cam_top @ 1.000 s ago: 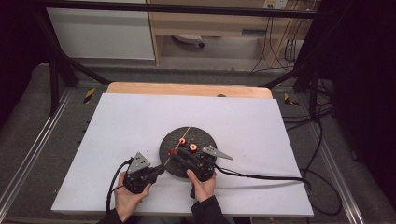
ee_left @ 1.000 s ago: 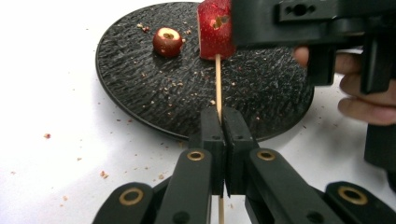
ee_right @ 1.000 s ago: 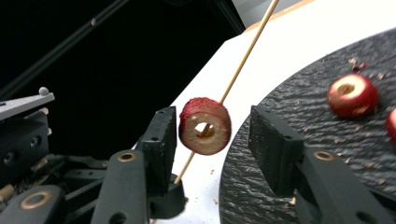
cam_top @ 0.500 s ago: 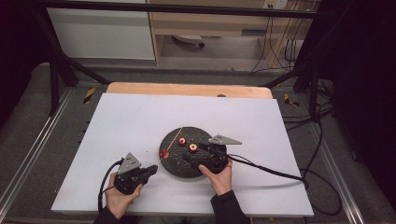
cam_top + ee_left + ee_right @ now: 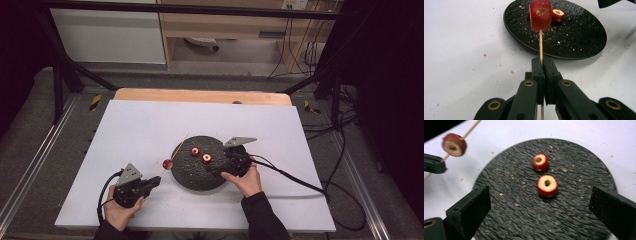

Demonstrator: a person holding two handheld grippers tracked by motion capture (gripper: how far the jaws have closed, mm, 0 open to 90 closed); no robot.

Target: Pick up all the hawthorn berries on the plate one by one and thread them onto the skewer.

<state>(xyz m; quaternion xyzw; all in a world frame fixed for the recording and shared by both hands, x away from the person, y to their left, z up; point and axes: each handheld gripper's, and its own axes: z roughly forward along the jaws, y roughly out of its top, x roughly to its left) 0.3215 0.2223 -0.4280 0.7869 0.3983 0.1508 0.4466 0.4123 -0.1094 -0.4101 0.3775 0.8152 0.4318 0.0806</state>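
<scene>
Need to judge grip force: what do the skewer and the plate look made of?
Skewer: likely bamboo or wood, thin, pale tan, matte. Plate: probably slate or stoneware, black, with a rough rippled surface and dull sheen.

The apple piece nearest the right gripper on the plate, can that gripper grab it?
Probably yes. The right gripper is open above the plate, and the apple piece lies bare ahead of it.

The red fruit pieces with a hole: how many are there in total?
3. One piece is threaded on the wooden skewer held in the left gripper. Two pieces lie loose on the black plate. None seems hidden.
</scene>
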